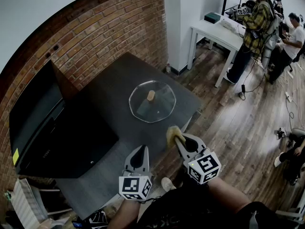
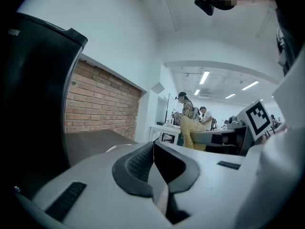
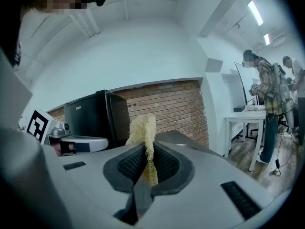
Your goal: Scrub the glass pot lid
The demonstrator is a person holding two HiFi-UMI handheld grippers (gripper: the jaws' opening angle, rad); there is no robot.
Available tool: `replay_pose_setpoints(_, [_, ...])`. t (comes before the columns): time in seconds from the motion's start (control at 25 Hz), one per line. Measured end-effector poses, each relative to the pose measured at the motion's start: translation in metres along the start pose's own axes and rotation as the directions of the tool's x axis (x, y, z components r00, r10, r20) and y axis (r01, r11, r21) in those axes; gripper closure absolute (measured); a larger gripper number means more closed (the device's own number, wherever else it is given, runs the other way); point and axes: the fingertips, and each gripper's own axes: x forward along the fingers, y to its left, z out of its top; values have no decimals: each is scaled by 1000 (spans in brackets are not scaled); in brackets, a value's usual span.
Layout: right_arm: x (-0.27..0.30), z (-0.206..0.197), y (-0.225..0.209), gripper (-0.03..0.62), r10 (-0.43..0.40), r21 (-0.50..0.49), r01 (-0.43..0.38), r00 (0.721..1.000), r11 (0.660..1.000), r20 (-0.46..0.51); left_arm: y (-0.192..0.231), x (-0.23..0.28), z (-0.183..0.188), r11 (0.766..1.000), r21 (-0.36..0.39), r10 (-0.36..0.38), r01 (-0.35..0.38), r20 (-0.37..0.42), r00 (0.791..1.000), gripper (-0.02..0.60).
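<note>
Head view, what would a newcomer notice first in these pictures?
The glass pot lid lies flat on the dark table, with its knob up, next to a brick wall. Nearer the person, the right claw is shut on a yellow scrub pad that sticks out toward the lid. The left claw is shut on nothing.

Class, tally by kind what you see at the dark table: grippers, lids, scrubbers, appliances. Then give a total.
Grippers: 2, left gripper and right gripper
Lids: 1, glass pot lid
Scrubbers: 1, yellow scrubber
Appliances: 1, black appliance
Total: 5
</note>
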Motion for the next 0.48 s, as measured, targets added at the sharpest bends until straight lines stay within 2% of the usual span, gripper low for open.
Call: replay_pose_setpoints(0.48, [-3,6,1,546,3,-10,-3,1000,1000,25,-3,0,3,1000,-1,-5,5,5,1000,546])
